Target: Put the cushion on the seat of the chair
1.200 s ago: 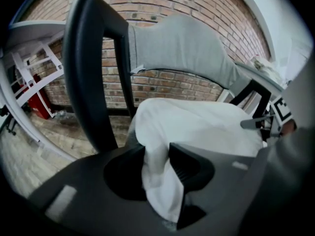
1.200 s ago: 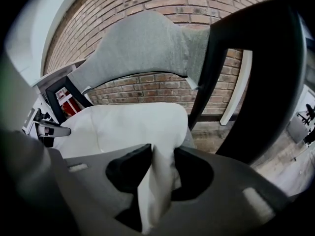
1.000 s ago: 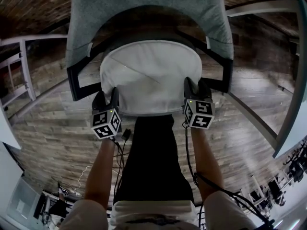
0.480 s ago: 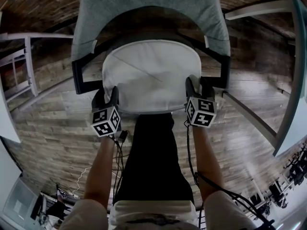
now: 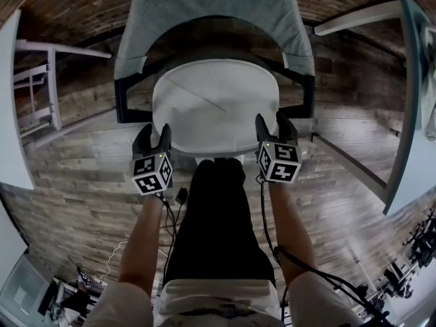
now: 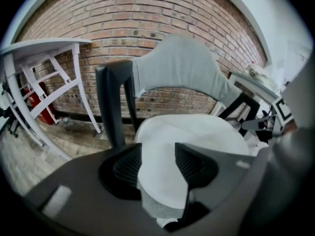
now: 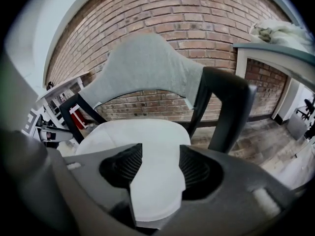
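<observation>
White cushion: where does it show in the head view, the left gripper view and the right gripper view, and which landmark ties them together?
Head view: cushion upper centre, just beyond both grippers.
Left gripper view: cushion lower centre-right, seen past the jaws.
Right gripper view: cushion lower centre-left, seen past the jaws.
Shared landmark: the grey chair back arches over the cushion in all three.

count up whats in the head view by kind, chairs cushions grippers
chair: 1
white cushion: 1
grippers: 2, the left gripper and the right gripper
total: 4
</observation>
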{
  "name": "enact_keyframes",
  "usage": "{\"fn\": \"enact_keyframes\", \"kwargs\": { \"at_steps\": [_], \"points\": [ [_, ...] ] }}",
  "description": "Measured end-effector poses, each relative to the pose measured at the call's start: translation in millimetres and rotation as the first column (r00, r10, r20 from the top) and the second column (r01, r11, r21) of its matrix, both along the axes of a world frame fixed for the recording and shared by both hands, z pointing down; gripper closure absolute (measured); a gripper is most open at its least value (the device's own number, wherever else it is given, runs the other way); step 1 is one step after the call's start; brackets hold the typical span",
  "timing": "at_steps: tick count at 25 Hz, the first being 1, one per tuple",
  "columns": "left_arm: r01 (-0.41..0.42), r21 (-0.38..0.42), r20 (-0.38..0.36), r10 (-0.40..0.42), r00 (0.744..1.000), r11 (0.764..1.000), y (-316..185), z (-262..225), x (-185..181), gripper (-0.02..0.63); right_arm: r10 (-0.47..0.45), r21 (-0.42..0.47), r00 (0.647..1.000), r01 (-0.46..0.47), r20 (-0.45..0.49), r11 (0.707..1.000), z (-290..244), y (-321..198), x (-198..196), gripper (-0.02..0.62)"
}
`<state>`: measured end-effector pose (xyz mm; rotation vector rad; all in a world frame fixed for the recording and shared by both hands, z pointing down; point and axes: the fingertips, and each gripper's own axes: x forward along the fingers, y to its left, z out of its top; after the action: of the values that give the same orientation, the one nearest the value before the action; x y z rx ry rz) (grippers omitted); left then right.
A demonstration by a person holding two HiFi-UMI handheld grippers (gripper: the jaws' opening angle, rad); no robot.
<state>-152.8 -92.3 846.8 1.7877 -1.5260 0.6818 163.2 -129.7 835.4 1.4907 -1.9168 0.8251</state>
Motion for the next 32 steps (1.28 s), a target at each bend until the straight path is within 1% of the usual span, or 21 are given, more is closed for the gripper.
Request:
{"fn": "enact_keyframes", "kwargs": {
  "at_steps": [4, 8, 13, 19, 21, 24, 28, 29, 30, 32],
  "points": [
    [-0.022, 0.043, -0.008, 0.022, 1.000, 0.999, -4.5, -48.3, 14.8, 0.420, -0.022, 0.025, 0.999, 0.021, 0.032, 0.999, -45.4, 0.8, -11.5, 0.362],
    [-0.059, 0.100, -0.017, 0.061, 0.998, 0.993, -9.1, -113.3, 33.4, 0.422, -0.042, 0.056, 0.996, 0.038, 0.073, 0.998, -106.2, 4.2, -21.9, 0.364],
    [-0.098, 0.189, -0.019, 0.103, 0.995, 0.977, -23.1, -194.1, 45.0, 0.422, -0.066, 0.143, 0.992, 0.051, 0.104, 0.988, -189.0, -2.5, -34.0, 0.367],
    [-0.124, 0.250, -0.033, 0.136, 0.990, 0.960, -25.4, -281.4, 53.9, 0.423, -0.081, 0.226, 0.988, 0.049, 0.132, 0.973, -282.9, -0.1, -42.4, 0.368],
    [-0.128, 0.283, -0.029, 0.142, 0.989, 0.951, -25.0, -312.8, 57.4, 0.432, -0.090, 0.248, 0.985, 0.052, 0.147, 0.967, -310.4, 2.4, -46.4, 0.368],
    [-0.134, 0.343, -0.035, 0.155, 0.987, 0.930, -26.7, -356.7, 66.7, 0.451, -0.115, 0.286, 0.979, 0.063, 0.169, 0.956, -346.8, 3.2, -54.5, 0.370],
    [-0.152, 0.401, -0.037, 0.182, 0.983, 0.903, -23.5, -403.6, 80.6, 0.469, -0.140, 0.329, 0.975, 0.076, 0.175, 0.941, -391.5, 7.7, -63.1, 0.373],
    [-0.157, 0.413, -0.036, 0.188, 0.981, 0.897, -23.0, -413.6, 82.8, 0.477, -0.141, 0.338, 0.975, 0.075, 0.174, 0.938, -401.8, 8.5, -64.4, 0.398],
    [-0.162, 0.424, -0.034, 0.194, 0.980, 0.891, -22.5, -423.1, 84.6, 0.483, -0.140, 0.349, 0.974, 0.071, 0.177, 0.934, -411.8, 9.6, -65.3, 0.408],
    [-0.169, 0.447, -0.029, 0.203, 0.979, 0.878, -21.7, -440.8, 89.0, 0.500, -0.141, 0.374, 0.973, 0.064, 0.182, 0.925, -431.6, 12.1, -64.5, 0.410]
  ]
}}
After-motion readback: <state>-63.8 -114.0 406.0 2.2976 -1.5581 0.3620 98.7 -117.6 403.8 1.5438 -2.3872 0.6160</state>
